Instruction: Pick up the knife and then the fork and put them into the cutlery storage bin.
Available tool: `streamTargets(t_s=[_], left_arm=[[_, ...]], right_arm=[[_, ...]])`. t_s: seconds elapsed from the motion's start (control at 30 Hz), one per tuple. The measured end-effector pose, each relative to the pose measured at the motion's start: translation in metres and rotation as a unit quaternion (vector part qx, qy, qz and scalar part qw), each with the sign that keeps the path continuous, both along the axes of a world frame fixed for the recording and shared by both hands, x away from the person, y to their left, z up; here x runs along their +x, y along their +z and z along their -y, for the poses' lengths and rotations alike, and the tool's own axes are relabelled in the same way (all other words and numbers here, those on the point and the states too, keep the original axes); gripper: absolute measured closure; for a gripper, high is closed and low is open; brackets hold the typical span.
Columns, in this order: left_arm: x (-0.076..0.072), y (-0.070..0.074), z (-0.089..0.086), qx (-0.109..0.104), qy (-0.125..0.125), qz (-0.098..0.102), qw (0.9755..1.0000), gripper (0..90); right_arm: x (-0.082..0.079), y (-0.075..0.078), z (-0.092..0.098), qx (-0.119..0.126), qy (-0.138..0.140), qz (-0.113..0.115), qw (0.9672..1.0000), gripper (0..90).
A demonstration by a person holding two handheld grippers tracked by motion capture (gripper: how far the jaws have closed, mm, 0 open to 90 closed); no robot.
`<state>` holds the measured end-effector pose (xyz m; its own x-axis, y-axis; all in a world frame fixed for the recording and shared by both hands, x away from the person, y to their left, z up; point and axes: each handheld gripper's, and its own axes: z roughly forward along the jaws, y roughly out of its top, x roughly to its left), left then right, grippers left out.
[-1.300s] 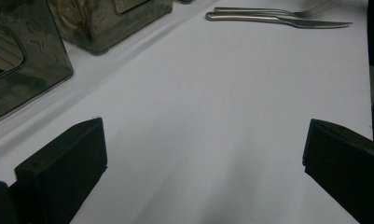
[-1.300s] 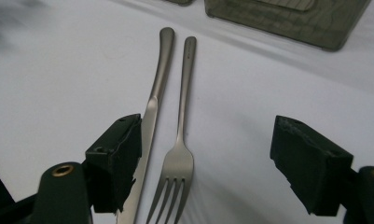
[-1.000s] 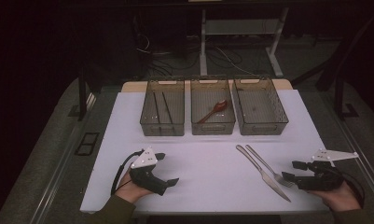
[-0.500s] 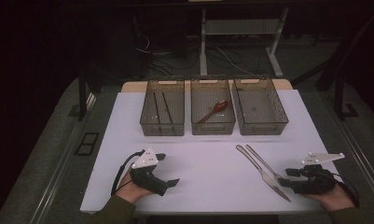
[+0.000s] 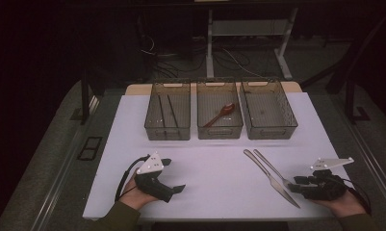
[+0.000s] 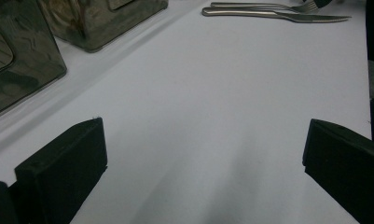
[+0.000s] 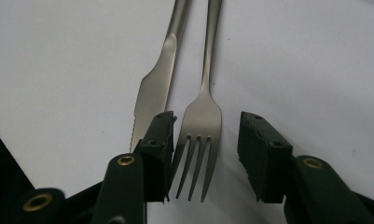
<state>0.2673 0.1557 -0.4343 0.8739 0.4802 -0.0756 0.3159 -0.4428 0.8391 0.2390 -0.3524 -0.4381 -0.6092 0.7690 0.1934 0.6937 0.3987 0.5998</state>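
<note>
On the white tabletop, near its front-left corner, the left claw lies in the person's left hand, black with a grey three-cornered plate on top; in the left gripper view its jaws stand wide apart with only bare white surface between them, holding nothing. Along the back edge stand three clear smoky plastic bins in a row: the left bin holds two thin dark sticks lying lengthwise, the middle bin holds a reddish-brown spoon lying at a slant, and the right bin stands just beside it. In front of the right bin, toward the front-right corner, a silver metal table knife and a silver metal fork lie side by side, close to each other, slanting from back-left to front-right, the knife on the left. The right claw, held in the person's right hand at the front-right corner, is set over the fork's near end. In the right gripper view the fork lies with its tines between the two black jaws, and the knife lies just outside the left jaw. The jaws have just been closing and stand partly open around the fork's head; the left jaw is at the tines' edge, while a gap shows between the fork and the right jaw, so the fork is not yet gripped.
</note>
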Motion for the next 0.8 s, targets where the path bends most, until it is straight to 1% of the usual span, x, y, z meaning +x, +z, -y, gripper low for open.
streamTargets(t_s=[0.1, 0.23, 0.3, 0.37, 0.5, 0.6, 0.67, 0.77, 0.8], left_arm=[[-0.0001, -0.0004, 0.0006, 0.0, 0.0, 0.001, 1.0, 0.0], [-0.0002, -0.0003, 0.0004, 0.002, 0.0, 0.002, 1.0, 0.0], [-0.0001, -0.0005, 0.0006, 0.0, 0.0, 0.001, 1.0, 0.0], [-0.0003, -0.0004, 0.0008, 0.001, 0.0, 0.002, 1.0, 0.0], [-0.0002, -0.0004, 0.001, 0.004, -0.001, 0.002, 1.0, 0.0], [-0.0003, -0.0002, 0.0009, 0.004, -0.002, 0.002, 1.0, 0.0], [-0.0002, -0.0002, 0.0009, 0.003, -0.002, 0.002, 1.0, 0.0], [-0.0001, -0.0003, 0.0009, 0.001, -0.001, 0.002, 1.0, 0.0], [-0.0003, -0.0001, 0.0009, 0.0, 0.0, 0.002, 1.0, 0.0]], right_arm=[[0.0004, -0.0011, 0.0, -0.001, -0.003, -0.007, 1.0, 56.8], [0.0005, -0.0007, 0.0, -0.003, -0.005, -0.009, 0.9999, 57.0], [0.0011, -0.0013, 0.0008, -0.003, -0.007, -0.007, 0.9999, 57.0], [0.0013, -0.0015, 0.0015, -0.004, -0.011, -0.009, 0.9999, 57.4], [0.0021, -0.0014, 0.004, -0.012, -0.015, -0.006, 0.9998, 60.2], [0.0029, -0.0009, 0.0063, -0.02, -0.023, -0.002, 0.9995, 60.0], [0.0036, 0.0003, 0.007, -0.018, -0.023, -0.001, 0.9996, 59.8], [0.0073, 0.0061, 0.0056, -0.008, -0.02, -0.002, 0.9998, 59.7], [0.0096, 0.0083, 0.0041, -0.009, -0.017, -0.002, 0.9998, 60.1]])
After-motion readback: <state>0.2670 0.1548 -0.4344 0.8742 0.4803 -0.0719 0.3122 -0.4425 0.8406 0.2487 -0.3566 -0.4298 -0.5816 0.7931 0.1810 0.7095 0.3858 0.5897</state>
